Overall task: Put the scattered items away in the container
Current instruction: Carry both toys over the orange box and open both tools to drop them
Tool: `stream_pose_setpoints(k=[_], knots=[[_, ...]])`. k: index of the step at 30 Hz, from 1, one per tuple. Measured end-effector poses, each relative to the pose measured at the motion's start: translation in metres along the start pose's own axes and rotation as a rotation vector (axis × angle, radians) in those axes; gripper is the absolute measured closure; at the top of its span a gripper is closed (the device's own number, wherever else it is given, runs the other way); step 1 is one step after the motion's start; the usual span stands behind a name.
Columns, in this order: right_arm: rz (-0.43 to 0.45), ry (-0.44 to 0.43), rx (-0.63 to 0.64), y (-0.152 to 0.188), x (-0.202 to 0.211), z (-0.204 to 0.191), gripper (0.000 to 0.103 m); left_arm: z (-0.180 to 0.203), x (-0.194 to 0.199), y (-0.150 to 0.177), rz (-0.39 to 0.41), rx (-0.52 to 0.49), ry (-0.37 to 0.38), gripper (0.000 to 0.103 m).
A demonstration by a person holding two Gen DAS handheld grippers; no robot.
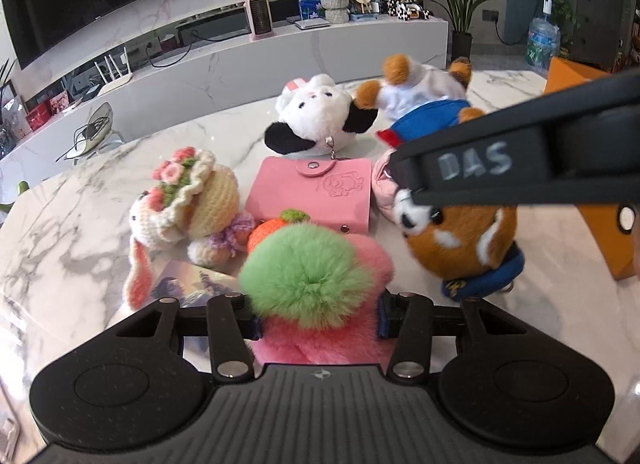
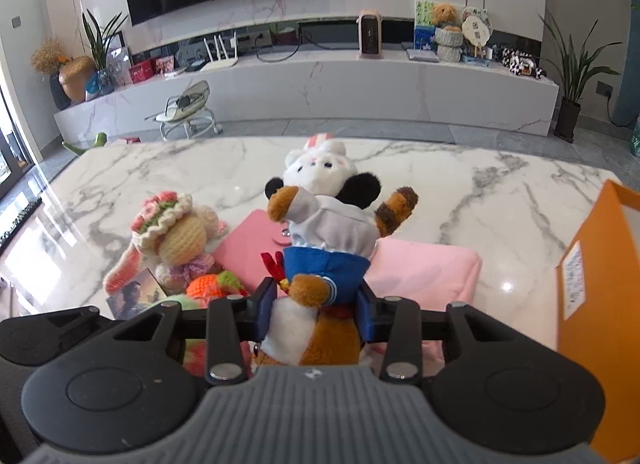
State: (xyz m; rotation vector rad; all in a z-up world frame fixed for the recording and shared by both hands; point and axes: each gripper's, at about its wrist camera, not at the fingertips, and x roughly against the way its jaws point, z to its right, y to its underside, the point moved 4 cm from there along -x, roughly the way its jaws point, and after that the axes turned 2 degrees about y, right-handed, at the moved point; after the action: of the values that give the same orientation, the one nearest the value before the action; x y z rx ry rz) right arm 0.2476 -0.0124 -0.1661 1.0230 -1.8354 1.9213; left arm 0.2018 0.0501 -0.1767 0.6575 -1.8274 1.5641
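My left gripper (image 1: 318, 314) is shut on a fluffy pink and green plush (image 1: 308, 284), held low over the marble table (image 1: 80, 216). My right gripper (image 2: 316, 310) is shut on a brown fox plush in a blue sailor suit (image 2: 324, 264); its head (image 1: 456, 240) hangs under the right gripper's body (image 1: 520, 160) in the left wrist view. On the table lie a pink card wallet (image 1: 308, 192), a black-and-white plush (image 1: 320, 116), a crocheted bunny (image 1: 188, 204) and a crocheted orange (image 2: 208, 286). The orange box (image 2: 604, 292) stands at the right.
A pink pouch (image 2: 432, 268) lies under the fox plush. A picture card (image 1: 200, 284) lies by the bunny. The table's far edge (image 2: 320, 138) faces a TV bench. The orange box also shows at the right in the left wrist view (image 1: 608, 248).
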Motion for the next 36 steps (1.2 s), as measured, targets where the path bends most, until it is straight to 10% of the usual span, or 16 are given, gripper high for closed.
stream_pose_setpoints(k=[12, 22, 30, 36], knots=[[0.107, 0.021, -0.083, -0.007, 0.094, 0.026, 0.059, 0.011, 0.082, -0.032, 0.14, 0.014, 0.026, 0.048], [0.259, 0.186, -0.189, -0.011, 0.182, 0.118, 0.059, 0.098, 0.13, -0.095, 0.315, -0.109, 0.182, 0.047], [0.257, 0.334, -0.261, 0.003, 0.206, 0.209, 0.058, 0.186, 0.107, -0.146, 0.351, -0.194, 0.358, 0.056], [0.168, 0.253, -0.317, 0.014, 0.181, 0.265, 0.057, 0.239, 0.067, -0.167, 0.308, -0.252, 0.405, 0.061]])
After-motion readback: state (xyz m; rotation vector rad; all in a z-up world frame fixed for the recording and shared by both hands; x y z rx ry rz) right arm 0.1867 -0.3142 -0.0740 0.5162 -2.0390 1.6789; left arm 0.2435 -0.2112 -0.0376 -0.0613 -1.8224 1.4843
